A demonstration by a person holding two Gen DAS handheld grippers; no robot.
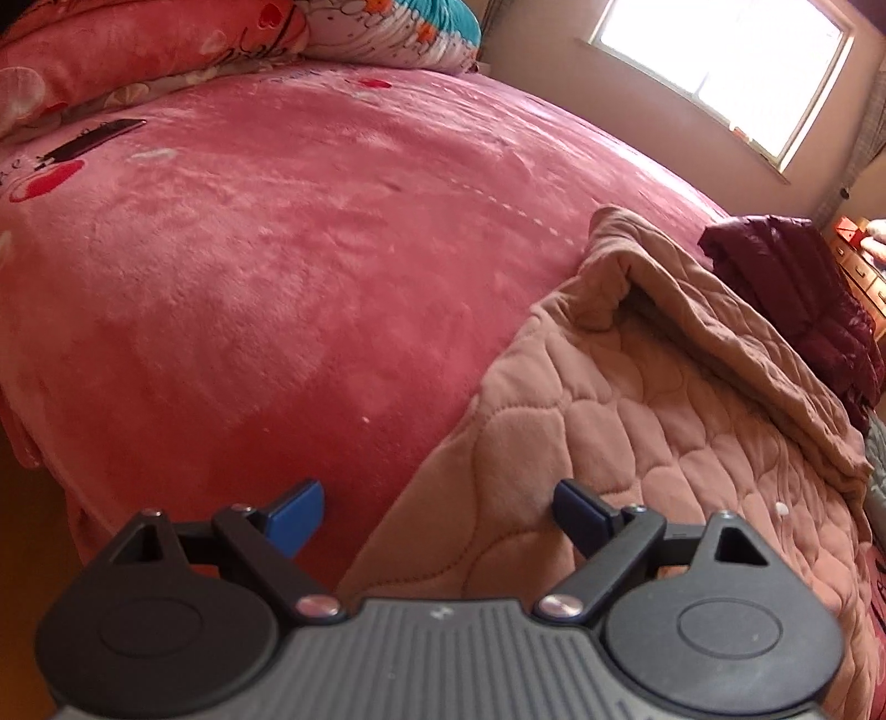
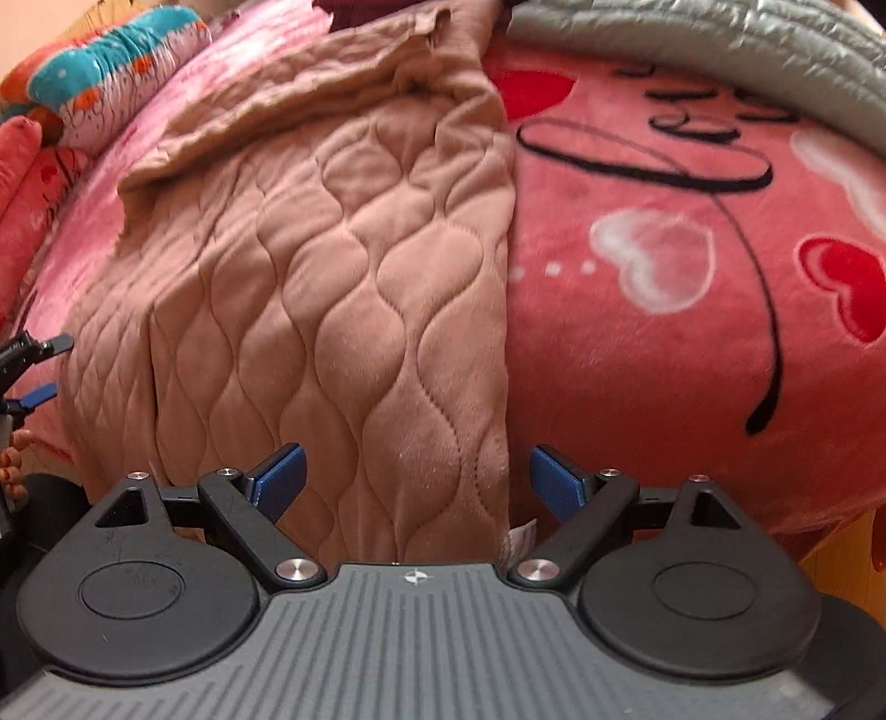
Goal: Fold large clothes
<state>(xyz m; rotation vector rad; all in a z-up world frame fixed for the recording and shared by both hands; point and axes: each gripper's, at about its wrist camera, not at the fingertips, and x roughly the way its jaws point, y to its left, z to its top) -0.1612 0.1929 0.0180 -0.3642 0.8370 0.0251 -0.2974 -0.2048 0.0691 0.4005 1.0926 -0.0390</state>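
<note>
A tan quilted garment [image 1: 653, 421] lies on a pink fleece bed, folded into a long strip; it also shows in the right wrist view [image 2: 332, 266]. My left gripper [image 1: 437, 518] is open, its jaws straddling the garment's near left edge without touching. My right gripper [image 2: 415, 479] is open at the garment's near right edge, the cloth between its blue pads [image 2: 279, 476]. The left gripper also shows at the left border of the right wrist view [image 2: 36, 368].
A maroon puffy jacket [image 1: 797, 299] lies beyond the garment. A grey puffy garment [image 2: 720, 50] lies at the far right. Pillows [image 1: 232, 39] sit at the bed's head. A window [image 1: 725, 72] and drawers [image 1: 864, 266] are at the right.
</note>
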